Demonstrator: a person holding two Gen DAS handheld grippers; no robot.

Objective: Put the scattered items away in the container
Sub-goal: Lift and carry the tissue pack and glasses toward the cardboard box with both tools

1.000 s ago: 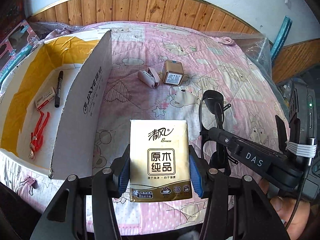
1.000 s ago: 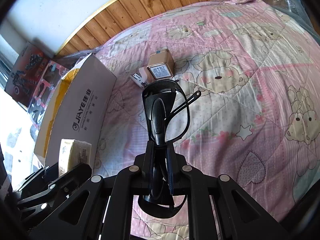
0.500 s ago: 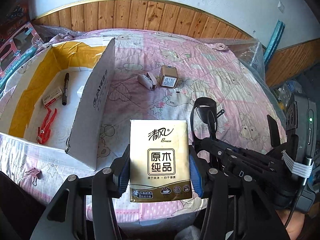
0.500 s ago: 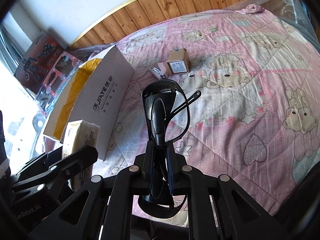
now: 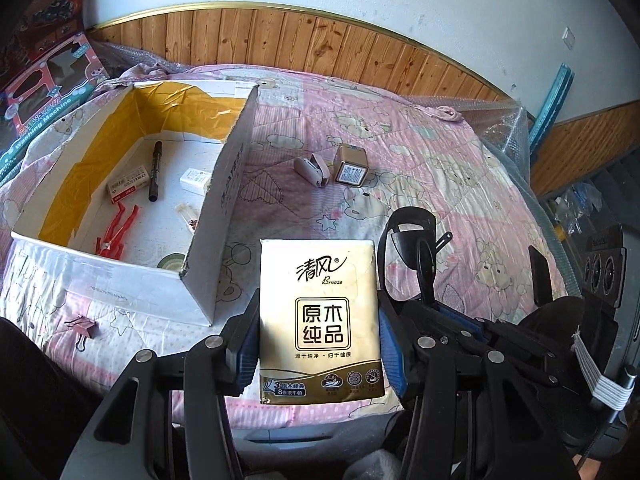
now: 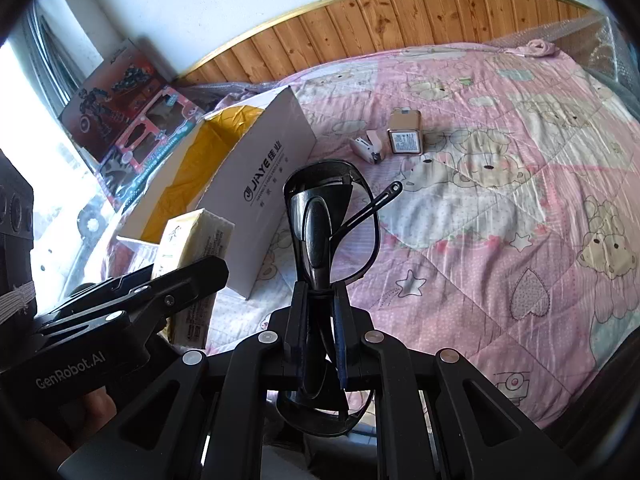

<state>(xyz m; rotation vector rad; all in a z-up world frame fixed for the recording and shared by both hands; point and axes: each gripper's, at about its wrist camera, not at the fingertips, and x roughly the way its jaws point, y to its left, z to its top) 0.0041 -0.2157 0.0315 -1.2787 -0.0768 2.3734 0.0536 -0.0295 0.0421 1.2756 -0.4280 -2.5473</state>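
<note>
The left gripper (image 5: 318, 340) clamps a tissue pack (image 5: 319, 320) above the bed's near edge, with the open cardboard box (image 5: 224, 184) ahead-left. The right gripper (image 6: 320, 320) pinches folded sunglasses (image 6: 328, 216) over bare quilt (image 6: 500, 240); a stapler (image 6: 369, 150) and small tin (image 6: 405, 140) lie farther ahead.

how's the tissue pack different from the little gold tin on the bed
The tissue pack is clamped in the left gripper, lifted off the bed; the gold tin lies loose on the pink quilt beside a small stapler. The pack is a soft flat wrapper printed with large characters; the tin is a rigid boxy can with a small white label. Both are gold-toned and still outside the cardboard box.
</note>
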